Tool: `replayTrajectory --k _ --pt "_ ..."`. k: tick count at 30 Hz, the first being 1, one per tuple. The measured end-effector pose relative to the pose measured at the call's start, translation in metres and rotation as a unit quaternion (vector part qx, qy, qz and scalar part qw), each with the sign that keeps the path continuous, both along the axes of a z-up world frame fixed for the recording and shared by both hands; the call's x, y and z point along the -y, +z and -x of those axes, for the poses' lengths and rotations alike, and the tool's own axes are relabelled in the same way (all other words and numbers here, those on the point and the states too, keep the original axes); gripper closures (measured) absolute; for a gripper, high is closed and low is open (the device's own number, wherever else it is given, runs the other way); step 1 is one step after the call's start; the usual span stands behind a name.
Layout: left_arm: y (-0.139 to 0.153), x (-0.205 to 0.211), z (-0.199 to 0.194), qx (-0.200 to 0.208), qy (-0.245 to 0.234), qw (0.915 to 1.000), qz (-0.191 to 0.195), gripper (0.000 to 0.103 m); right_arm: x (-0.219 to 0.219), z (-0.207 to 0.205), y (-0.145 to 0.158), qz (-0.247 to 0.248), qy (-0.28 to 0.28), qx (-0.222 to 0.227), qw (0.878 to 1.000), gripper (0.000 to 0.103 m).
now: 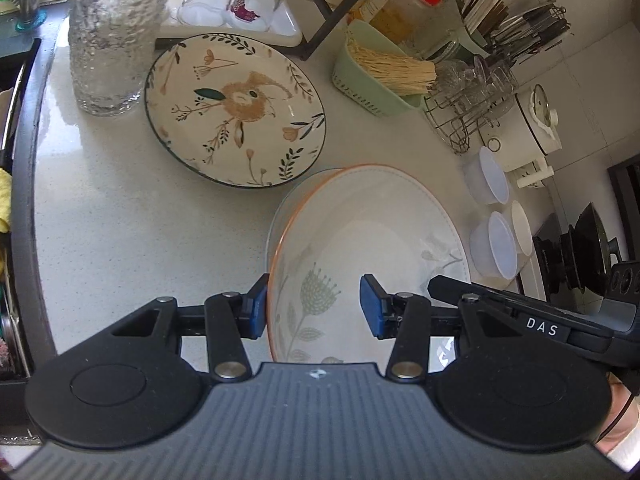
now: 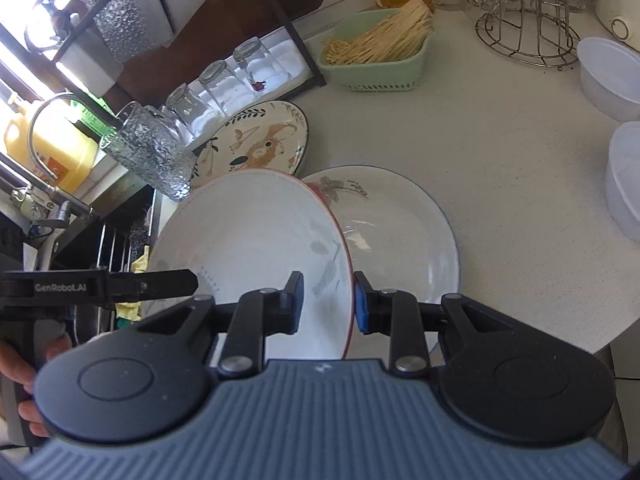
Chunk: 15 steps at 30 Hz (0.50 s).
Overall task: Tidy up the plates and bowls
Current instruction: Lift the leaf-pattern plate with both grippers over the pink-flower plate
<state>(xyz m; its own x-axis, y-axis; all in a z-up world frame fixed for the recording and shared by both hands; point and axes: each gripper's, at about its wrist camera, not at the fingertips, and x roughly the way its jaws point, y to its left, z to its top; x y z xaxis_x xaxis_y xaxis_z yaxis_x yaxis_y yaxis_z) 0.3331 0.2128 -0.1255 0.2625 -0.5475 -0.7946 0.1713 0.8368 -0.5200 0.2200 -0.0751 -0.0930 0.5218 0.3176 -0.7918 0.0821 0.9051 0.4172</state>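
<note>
Fingers (image 1: 267, 307) of both my hands are clamping the orange-rimmed plate (image 2: 248, 248); I am keeping it level, centring it above the blue-rimmed plate (image 2: 400, 232).

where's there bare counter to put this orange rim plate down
Bare counter lies in front of the textured glass jug, left of the rabbit plate. Another patch sits between the green basket, the blue rim plate and the white tubs. The back wall is crowded.
</note>
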Motion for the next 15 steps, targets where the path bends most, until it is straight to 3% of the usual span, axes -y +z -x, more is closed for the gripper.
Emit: replayTrajectory --k 6,15 --pt "-0.009 0.041 -0.011 -0.009 -0.008 0.9997 -0.023 0.052 0.033 -0.014 -0.016 0.001 0.010 -0.013 1.000 0.074" --pt "-0.022 0.061 -0.025 -0.032 0.016 0.9969 -0.070 0.050 0.042 -0.041 -0.032 0.003 0.061 -0.024 0.998 0.074"
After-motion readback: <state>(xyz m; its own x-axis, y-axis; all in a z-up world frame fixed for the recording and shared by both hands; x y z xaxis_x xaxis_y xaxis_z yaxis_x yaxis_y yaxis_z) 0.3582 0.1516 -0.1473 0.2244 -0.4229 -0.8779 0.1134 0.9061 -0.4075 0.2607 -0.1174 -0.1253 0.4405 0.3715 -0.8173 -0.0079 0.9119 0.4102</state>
